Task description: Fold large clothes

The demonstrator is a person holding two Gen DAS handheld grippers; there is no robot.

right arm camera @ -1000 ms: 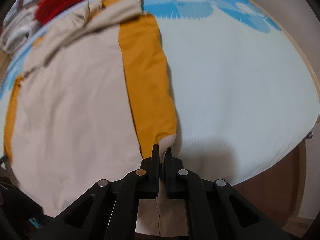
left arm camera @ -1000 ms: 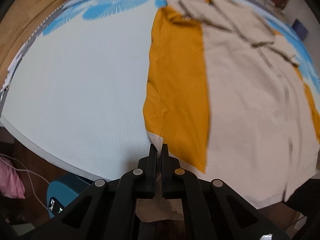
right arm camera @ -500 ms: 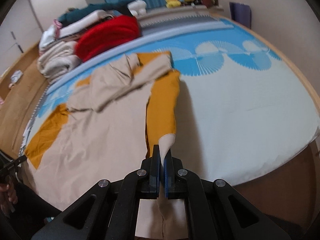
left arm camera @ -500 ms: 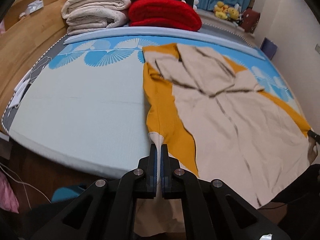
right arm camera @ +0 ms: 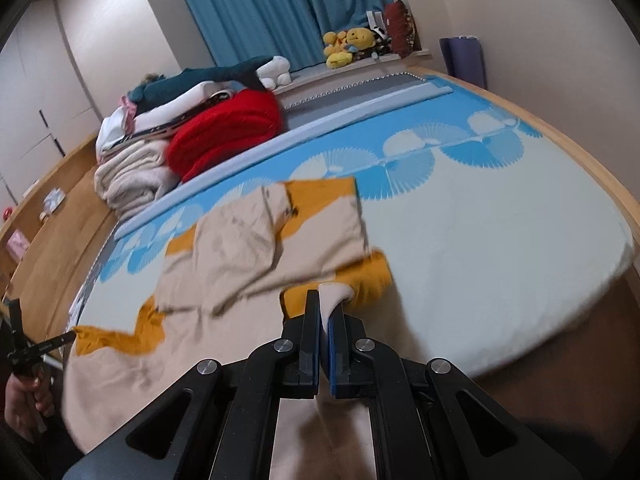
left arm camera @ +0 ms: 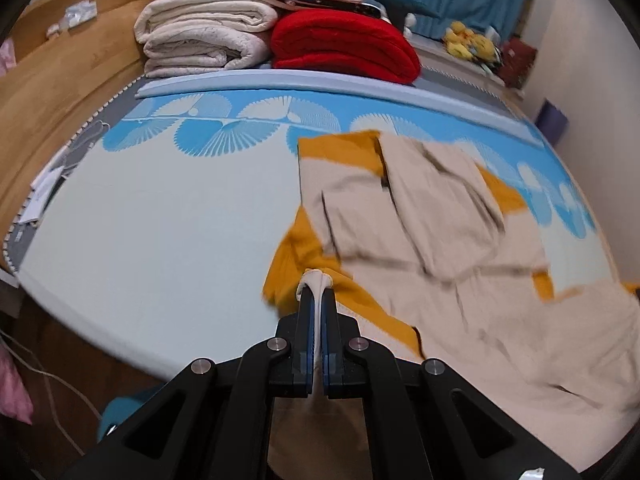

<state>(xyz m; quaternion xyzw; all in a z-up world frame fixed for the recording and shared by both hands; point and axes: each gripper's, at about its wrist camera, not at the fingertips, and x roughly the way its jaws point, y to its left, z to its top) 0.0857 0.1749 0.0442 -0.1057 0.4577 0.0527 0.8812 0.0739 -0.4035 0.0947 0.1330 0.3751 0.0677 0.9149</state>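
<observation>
A large beige garment with mustard-yellow lining (left arm camera: 460, 280) lies spread on the bed, its collar end toward the headboard; it also shows in the right wrist view (right arm camera: 248, 248). My left gripper (left arm camera: 317, 292) is shut on the garment's near left hem corner and holds it raised above the mattress. My right gripper (right arm camera: 325, 300) is shut on the near right hem corner, also lifted. The lower part of the garment hangs slack between the two grippers. The left gripper and the hand holding it show at the left edge of the right wrist view (right arm camera: 24, 344).
The mattress has a pale blue sheet with blue fan prints (left arm camera: 160, 220). Folded cream blankets (left arm camera: 204, 36) and a red blanket (left arm camera: 344, 46) are stacked at the head. Wooden bed frame (left arm camera: 52, 76) on the left. Blue curtains (right arm camera: 280, 8) and plush toys (right arm camera: 352, 46) stand behind.
Both grippers have lifted the hem corners up and carried them toward the head of the bed. The garment's lower half has risen and bunched; the views have tilted up to show the room.
</observation>
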